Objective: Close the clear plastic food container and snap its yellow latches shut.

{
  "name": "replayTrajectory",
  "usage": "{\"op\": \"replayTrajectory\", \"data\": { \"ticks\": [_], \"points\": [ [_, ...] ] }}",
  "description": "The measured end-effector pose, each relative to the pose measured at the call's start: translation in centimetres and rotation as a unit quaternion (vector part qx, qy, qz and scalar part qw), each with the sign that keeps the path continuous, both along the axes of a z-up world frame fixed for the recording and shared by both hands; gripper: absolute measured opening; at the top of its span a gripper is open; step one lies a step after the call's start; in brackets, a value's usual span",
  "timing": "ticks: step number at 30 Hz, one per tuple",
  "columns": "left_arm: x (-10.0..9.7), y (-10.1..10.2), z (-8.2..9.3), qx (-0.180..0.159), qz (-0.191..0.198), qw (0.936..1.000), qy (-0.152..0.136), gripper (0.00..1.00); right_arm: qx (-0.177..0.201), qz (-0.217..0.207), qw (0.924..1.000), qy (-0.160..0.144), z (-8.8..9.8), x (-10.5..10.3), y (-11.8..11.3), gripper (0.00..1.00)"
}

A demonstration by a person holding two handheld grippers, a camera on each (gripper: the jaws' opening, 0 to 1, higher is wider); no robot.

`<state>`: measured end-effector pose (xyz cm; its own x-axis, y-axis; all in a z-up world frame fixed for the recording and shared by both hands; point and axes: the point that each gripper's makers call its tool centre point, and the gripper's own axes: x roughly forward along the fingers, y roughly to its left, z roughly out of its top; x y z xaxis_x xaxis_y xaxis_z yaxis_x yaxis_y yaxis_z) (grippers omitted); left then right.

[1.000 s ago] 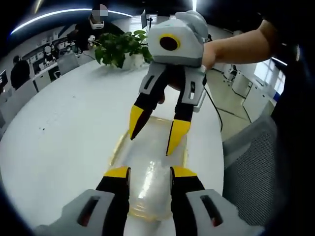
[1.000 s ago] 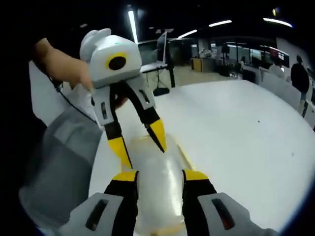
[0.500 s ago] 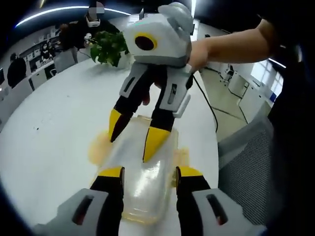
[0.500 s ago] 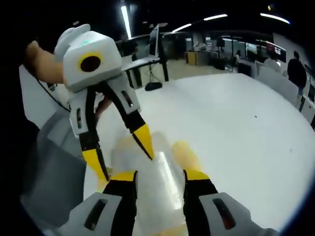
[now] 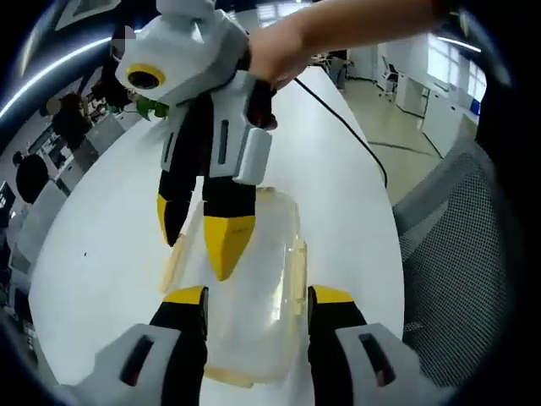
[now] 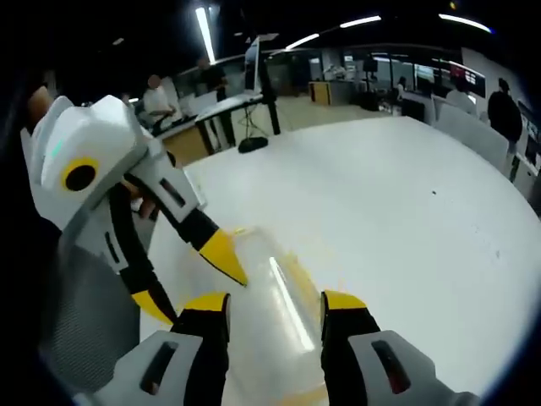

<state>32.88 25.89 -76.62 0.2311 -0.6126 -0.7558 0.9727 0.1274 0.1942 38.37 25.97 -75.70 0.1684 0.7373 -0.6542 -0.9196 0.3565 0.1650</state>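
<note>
A clear plastic container (image 5: 254, 288) lies on the white table (image 5: 110, 254) with its lid on. A yellow latch (image 5: 172, 264) sticks out on its left side, and another yellow latch (image 5: 297, 272) lies along its right side. My left gripper (image 5: 258, 296) is open, with its jaws on either side of the container's near end. My right gripper (image 5: 200, 241), held by a hand, comes down from the far end. It is open, with one tip over the lid and one by the left latch. In the right gripper view, the right gripper (image 6: 275, 302) straddles the container (image 6: 275, 321) and the left gripper (image 6: 188, 279) enters from the left.
A grey mesh chair (image 5: 456, 254) stands close to the table's edge beside the container. A black cable (image 5: 338, 110) runs across the table, and a potted plant (image 5: 148, 106) sits at its far end. Desks and people (image 6: 507, 118) are in the background.
Both views have swung. In the left gripper view the right gripper has shifted toward the container's left side, with one tip now by the left latch. The container stays on the table.
</note>
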Motion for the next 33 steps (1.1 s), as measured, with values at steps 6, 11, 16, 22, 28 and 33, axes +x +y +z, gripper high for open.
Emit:
{"op": "replayTrajectory", "data": {
  "ticks": [6, 11, 16, 22, 28, 33],
  "points": [
    [-0.1, 0.0, 0.0, 0.014, -0.011, 0.9997, -0.017, 0.46, -0.004, 0.002, 1.0000, 0.003, 0.3, 0.1, -0.4, 0.41],
    [-0.3, -0.2, 1.2, -0.001, -0.006, 0.9999, -0.008, 0.44, -0.006, 0.006, 1.0000, -0.002, 1.8, 0.6, -1.3, 0.41],
    [-0.3, 0.0, 1.5, -0.001, 0.016, 0.9999, -0.002, 0.45, -0.015, 0.016, 0.9998, 0.000, 2.8, 1.3, -1.8, 0.41],
    [-0.6, -0.9, 1.5, 0.003, 0.028, 0.9996, -0.008, 0.45, -0.049, 0.045, 0.9964, 0.053, 2.7, 0.7, -1.9, 0.31],
    [-0.4, -1.0, 0.9, 0.029, 0.021, 0.9989, -0.028, 0.45, -0.107, 0.113, 0.9864, 0.053, 1.5, 0.7, -1.2, 0.41],
    [0.0, -0.7, 0.8, 0.038, 0.033, 0.9983, -0.029, 0.45, -0.133, 0.139, 0.9805, 0.042, 0.4, 1.6, -0.4, 0.33]
  ]
}}
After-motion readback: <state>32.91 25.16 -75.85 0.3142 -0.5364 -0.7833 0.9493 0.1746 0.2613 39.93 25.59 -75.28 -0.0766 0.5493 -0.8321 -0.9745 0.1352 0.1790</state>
